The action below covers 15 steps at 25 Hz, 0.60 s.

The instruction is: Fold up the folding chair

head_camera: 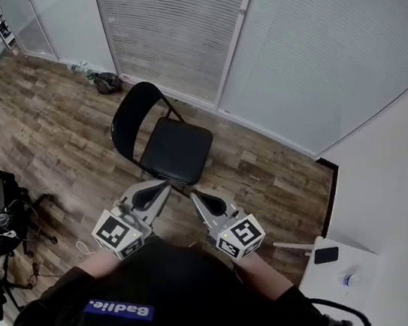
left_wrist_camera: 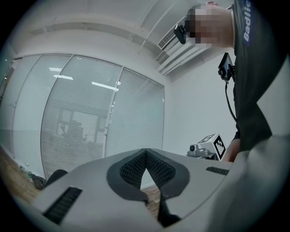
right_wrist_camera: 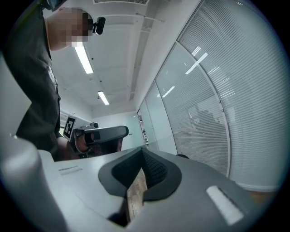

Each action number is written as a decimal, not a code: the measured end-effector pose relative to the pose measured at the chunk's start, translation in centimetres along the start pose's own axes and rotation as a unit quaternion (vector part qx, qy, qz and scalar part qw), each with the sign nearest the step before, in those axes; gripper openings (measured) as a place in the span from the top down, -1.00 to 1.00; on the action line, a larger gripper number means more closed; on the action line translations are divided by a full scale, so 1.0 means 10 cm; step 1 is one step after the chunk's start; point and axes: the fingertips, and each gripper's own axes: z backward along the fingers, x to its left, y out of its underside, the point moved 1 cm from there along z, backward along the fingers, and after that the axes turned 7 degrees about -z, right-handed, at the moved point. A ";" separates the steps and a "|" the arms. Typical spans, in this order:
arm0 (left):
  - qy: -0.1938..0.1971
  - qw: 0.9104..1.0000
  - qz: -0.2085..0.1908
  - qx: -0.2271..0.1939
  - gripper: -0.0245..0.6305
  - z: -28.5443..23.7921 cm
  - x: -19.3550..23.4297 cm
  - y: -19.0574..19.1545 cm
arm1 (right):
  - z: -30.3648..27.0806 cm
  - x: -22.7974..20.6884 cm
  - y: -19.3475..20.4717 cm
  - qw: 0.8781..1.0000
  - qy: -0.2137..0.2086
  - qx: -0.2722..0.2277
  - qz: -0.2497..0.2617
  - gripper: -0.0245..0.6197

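Wood floor [head_camera: 43, 119] by blinds [head_camera: 164, 23] holds folding chair [head_camera: 163, 141], unfolded, legs mostly hidden under seat [head_camera: 177, 153]. Left gripper [head_camera: 162, 186], right gripper [head_camera: 196, 196] hover near seat's front edge, jaws pressed together, empty; forearms cut off by torso [head_camera: 169, 297].

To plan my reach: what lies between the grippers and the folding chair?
No object: the head view shows only wooden floor between the left gripper, the right gripper and the folding chair.
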 end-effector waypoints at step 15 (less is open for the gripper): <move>0.027 1.000 0.000 0.010 0.91 -0.33 1.45 0.16 | -1.22 -0.67 -0.03 0.998 0.056 0.029 0.009 0.92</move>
